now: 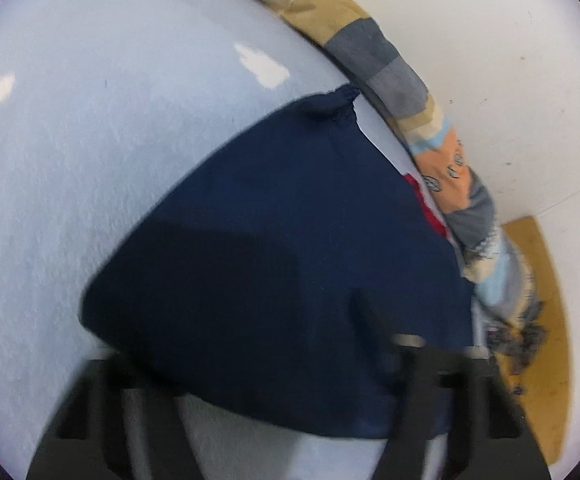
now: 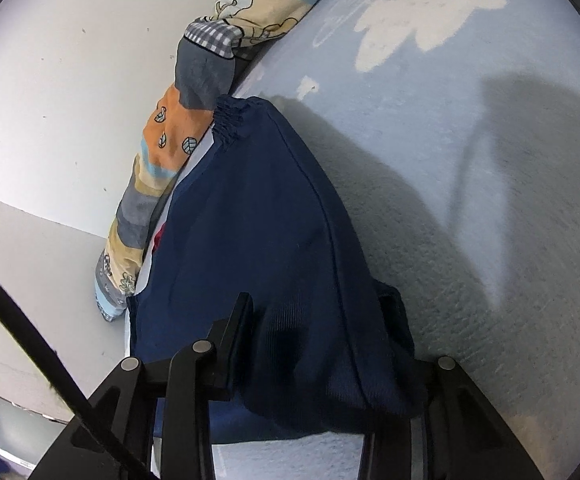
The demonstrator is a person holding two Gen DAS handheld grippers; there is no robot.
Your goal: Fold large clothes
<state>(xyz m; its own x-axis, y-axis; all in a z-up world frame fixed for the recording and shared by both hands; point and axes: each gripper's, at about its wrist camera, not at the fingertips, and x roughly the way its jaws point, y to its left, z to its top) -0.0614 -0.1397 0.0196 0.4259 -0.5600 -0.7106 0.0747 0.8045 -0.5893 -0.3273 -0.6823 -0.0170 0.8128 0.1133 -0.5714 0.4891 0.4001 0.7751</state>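
Observation:
A navy blue garment (image 1: 282, 248) lies on a pale blue surface (image 1: 90, 160), with a gathered elastic hem at its far end. It also shows in the right wrist view (image 2: 258, 232). My left gripper (image 1: 250, 372) sits at the garment's near edge; cloth drapes over both fingers, and the view is blurred. My right gripper (image 2: 317, 344) has a bunched fold of the navy cloth between its fingers (image 2: 238, 328), the far finger mostly covered.
A patchwork patterned cloth (image 1: 393, 80) hangs along the surface's edge, also in the right wrist view (image 2: 170, 152). A bit of red fabric (image 1: 429, 208) peeks from under the navy garment. White floor (image 1: 509, 60) and a tan mat (image 1: 545, 320) lie beyond.

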